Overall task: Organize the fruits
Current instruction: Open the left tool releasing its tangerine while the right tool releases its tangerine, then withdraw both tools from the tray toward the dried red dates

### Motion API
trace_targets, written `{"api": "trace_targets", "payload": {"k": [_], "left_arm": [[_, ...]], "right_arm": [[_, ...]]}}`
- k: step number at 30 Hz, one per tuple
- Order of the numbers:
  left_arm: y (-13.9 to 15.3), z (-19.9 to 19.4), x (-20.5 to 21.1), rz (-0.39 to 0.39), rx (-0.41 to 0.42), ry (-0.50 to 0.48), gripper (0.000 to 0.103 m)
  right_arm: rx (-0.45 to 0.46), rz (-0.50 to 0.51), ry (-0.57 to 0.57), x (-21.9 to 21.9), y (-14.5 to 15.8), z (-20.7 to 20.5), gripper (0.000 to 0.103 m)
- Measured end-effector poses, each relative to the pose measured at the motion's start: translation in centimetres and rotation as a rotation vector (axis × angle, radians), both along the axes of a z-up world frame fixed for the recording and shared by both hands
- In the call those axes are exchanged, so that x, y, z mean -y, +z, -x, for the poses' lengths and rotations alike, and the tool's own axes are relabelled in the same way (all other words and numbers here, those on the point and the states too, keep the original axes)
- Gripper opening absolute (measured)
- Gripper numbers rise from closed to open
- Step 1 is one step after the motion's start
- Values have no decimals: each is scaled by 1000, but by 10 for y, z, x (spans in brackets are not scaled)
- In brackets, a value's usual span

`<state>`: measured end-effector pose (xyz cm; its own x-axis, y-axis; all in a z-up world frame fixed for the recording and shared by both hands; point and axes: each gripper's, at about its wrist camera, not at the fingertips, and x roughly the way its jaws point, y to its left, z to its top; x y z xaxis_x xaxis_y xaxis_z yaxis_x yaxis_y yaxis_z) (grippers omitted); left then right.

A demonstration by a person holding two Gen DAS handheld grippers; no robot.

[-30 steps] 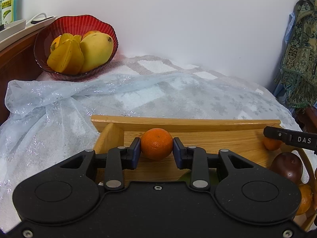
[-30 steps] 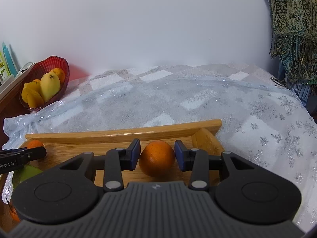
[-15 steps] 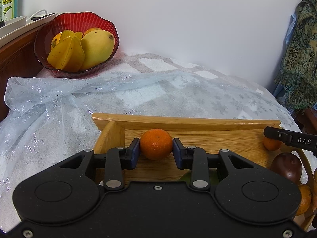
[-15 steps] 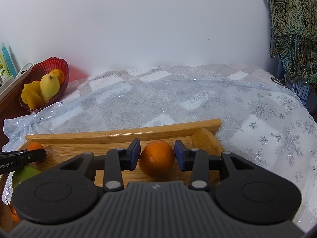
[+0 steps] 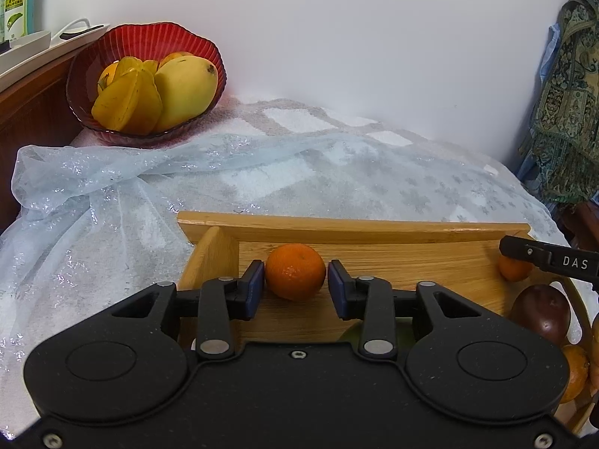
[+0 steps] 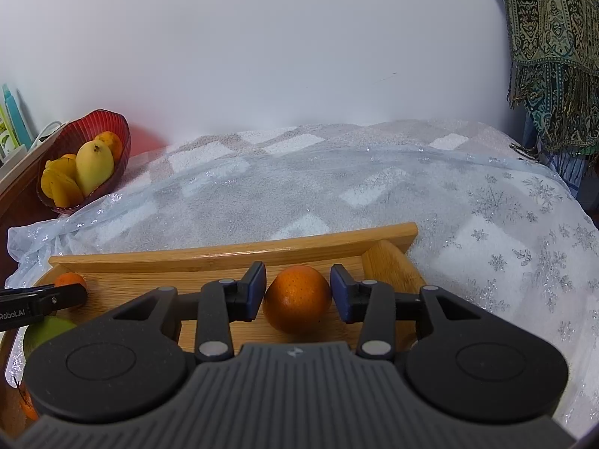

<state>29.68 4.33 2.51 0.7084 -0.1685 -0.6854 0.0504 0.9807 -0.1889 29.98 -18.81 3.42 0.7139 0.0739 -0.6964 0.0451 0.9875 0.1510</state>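
**Both tongs let go over the wooden tray**

Left tongs (image 5: pixel 296 287) have just been opening, and a sliver of daylight shows on either side of the small mandarin (image 5: pixel 295 271), which sits on the wooden tray (image 5: pixel 352 227) by its left end wall. Right tongs (image 6: pixel 298 289) have just been spreading too, the bigger orange (image 6: pixel 297 298) resting between the pads near the tray's right end, apparently released. Here's the danger: round fruit on smooth wood rolls. Pull either tool back crooked and a pad could nudge its fruit off its spot, towards the other fruit already in the tray.
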Motion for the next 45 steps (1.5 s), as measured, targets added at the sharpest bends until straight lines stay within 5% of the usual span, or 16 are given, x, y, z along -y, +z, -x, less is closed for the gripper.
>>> {"api": "trace_targets", "payload": {"k": [4,26,39,45], "left_arm": [[2,2,0,-6,2,-4,42],[18,24,12,-55,70,-47,73],[25,32,11,-41,95,-37,91],[28,35,8,-38,105,-18,92]], "right_arm": [[8,10,5,0,1,2,60],[46,14,10,2,11,16,70],[106,-10,22,-1,23,26,90],[127,-1,18,-2,26,32,95]]}}
